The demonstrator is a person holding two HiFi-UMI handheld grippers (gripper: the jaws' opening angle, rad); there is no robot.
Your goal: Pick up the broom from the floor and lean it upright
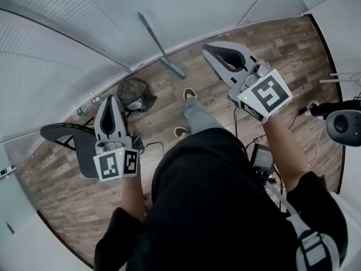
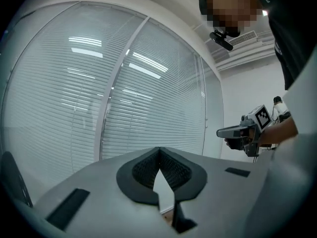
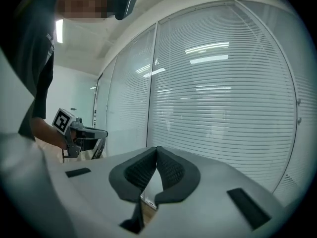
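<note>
Leaning upright against the blinds (image 1: 186,4), the broom (image 1: 152,36) is resting its head on the floor (image 1: 271,44). The left gripper (image 1: 110,101) and right gripper (image 1: 210,49) are hovering well apart from it, jaws pressed together on nothing.

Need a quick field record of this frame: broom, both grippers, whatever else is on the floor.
broom: leaned upright against the blinds, head on the wood floor, no gripper on it
left gripper: jaws together, nothing between them, raised
right gripper: jaws together, nothing between them, raised
other items: dark round bin, chair beside it
task state: broom looks already leaned
</note>
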